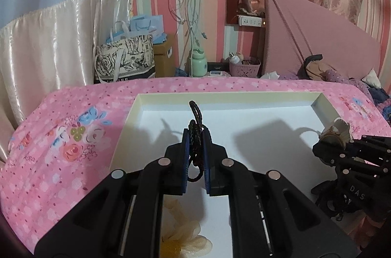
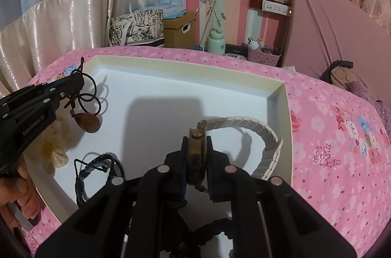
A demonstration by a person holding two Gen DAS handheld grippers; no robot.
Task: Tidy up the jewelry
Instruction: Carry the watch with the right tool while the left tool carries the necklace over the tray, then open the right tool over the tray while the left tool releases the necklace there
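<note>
Right now your left hand-held gripper is clamped on a black cord necklace, its brown pendant dangling over the far left corner of the white tray on the bed. Your right hand-held gripper pinches a watch by its case (pale strap curling toward the tray's right edge). A dark braided bracelet lies near the tray's left edge.

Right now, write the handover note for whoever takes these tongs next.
Left tongs: shut on the black cord of a pendant, hanging over the tray's left side.
Right tongs: shut on the watch, its white strap curling toward the tray's right wall.
Already lying in the tray: a braided bracelet and a cream flower.
Left: set down pendant and watch, apart.
</note>
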